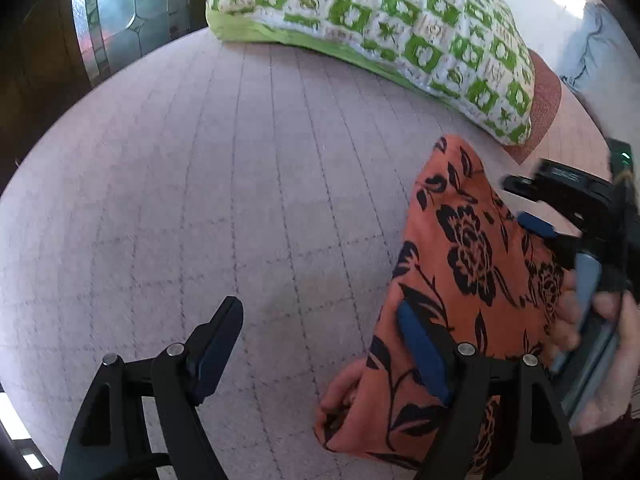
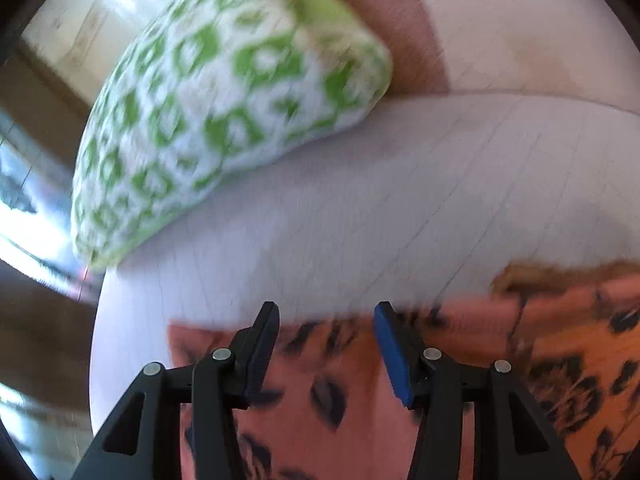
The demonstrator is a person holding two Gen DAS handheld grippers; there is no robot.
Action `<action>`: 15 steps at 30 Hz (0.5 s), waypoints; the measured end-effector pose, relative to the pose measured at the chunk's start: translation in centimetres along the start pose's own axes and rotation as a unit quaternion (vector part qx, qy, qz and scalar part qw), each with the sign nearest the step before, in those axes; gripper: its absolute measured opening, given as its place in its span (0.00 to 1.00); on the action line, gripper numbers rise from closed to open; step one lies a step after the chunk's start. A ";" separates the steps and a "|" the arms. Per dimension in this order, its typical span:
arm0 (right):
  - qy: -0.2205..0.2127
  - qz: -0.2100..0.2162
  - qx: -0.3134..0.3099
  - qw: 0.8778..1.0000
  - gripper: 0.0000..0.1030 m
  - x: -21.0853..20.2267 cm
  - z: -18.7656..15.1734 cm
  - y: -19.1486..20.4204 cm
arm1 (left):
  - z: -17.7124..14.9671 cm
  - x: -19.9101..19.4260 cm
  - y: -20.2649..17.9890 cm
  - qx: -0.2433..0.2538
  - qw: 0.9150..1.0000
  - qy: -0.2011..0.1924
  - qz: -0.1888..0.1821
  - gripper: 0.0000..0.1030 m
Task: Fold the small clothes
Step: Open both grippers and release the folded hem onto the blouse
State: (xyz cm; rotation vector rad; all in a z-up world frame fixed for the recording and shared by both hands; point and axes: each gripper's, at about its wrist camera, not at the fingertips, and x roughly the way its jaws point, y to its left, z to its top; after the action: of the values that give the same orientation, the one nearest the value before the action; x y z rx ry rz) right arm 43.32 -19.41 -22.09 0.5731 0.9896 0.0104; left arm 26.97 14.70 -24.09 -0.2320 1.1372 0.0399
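1. Cloth [image 1: 460, 280]: orange, black floral, lying folded on the pale quilt [image 1: 240, 200], at 4 o'clock in the left view; pillow [image 1: 400, 32] at 1 o'clock.
2. Left gripper [image 1: 320, 356]: fingers spread, nothing pinched; one finger is seen over the cloth's edge.
3. Right gripper [image 2: 326, 344]: fingers parted, nothing between; cloth [image 2: 540, 340] at 6 o'clock below, blurred.
4. Step judged: fold released, both grippers free.
5. Next move judged: an edge must be re-pinched, or the fold smoothed.

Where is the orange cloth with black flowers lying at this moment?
In the left wrist view, the orange cloth with black flowers lies at lower right on the pale quilted bed cover, just below the green-and-white patterned pillow.
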 end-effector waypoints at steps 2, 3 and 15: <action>-0.028 0.029 0.012 0.999 0.52 -2.7 -0.2 -1.3 | 0.1 -0.8 0.6 -0.007 1.000 -0.017 -0.002 0.78; -0.040 0.042 0.015 0.998 0.52 -4.6 -0.7 -2.2 | 0.1 -1.3 0.7 -0.007 1.000 -0.024 -0.005 0.77; -0.068 -0.018 0.048 0.996 0.52 -22.2 -14.8 -17.7 | -4.6 -0.1 -4.6 0.124 0.991 0.008 0.040 0.78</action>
State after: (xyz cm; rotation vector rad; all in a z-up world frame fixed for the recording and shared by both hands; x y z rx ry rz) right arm 14.86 -33.64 -18.98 0.6360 0.8721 -0.1076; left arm 23.51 9.33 -25.11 0.0340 1.1552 -0.0325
